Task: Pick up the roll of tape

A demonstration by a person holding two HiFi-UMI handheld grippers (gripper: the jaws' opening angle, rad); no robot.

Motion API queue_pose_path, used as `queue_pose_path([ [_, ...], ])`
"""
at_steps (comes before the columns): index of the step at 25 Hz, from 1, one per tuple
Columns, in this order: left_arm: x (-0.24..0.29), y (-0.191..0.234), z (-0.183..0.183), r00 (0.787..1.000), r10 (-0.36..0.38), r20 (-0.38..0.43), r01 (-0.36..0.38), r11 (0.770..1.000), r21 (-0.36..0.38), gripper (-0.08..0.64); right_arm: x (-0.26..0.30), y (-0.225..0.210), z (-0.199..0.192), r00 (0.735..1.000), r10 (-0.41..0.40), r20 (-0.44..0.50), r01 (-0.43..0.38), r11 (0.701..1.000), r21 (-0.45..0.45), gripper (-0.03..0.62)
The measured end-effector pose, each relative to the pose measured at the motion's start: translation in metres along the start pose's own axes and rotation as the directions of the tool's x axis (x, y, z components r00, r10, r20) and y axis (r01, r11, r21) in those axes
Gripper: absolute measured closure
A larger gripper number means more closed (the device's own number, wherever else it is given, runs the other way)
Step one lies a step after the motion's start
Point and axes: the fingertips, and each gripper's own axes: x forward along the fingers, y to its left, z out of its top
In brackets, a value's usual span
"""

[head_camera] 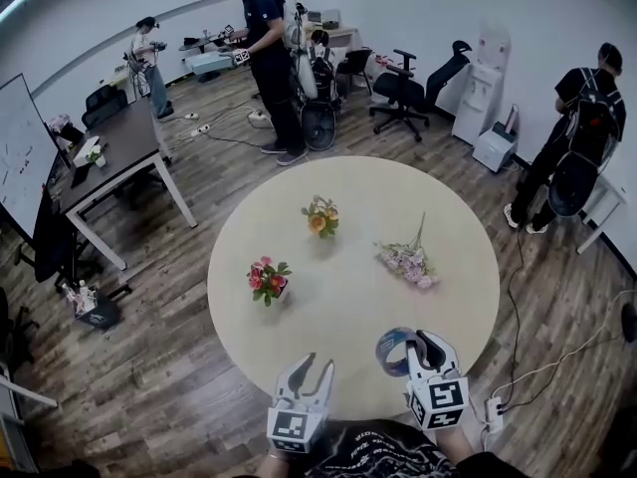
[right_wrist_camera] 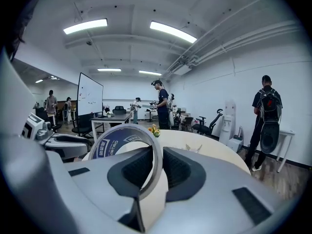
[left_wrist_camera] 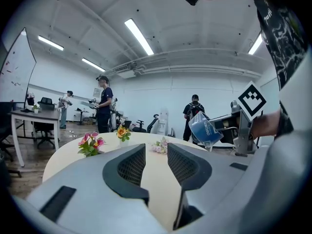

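Pinching the hollow blue tape roll [right_wrist_camera: 111, 144] edgewise, right gripper [right_wrist_camera: 157, 154]; left gripper [left_wrist_camera: 156, 152] spread.

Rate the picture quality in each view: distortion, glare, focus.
Head view: fisheye bends the walls; table evenly lit, faint shadows. Left gripper view: dark vignette corners, ceiling strip lights glare white. Right gripper view: roll of tape close between the jaws, slightly soft.

The left tongs [left_wrist_camera: 156, 155] are wide apart and empty above the counter [left_wrist_camera: 63, 162]; the right tongs [left_wrist_camera: 220, 127] hold tape [left_wrist_camera: 204, 129]
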Motion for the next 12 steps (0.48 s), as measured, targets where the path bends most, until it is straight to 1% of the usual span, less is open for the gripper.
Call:
queue_pose_path([
  [6,0.0,-0.007,0.0,1.0,-0.014,0.009,0.014,1.0,0.009,0.403,-0.01,0.002,-0.014,1.0,-0.009,-0.008,0.009,1.0,-0.006,0.52],
  [12,-0.005,-0.01,0.003,1.0,-0.017,0.019,0.017,1.0,-0.002,0.407,-0.015,0.006,-0.015,1.0,-0.009,-0.006,0.009,1.0,-0.019,0.52],
])
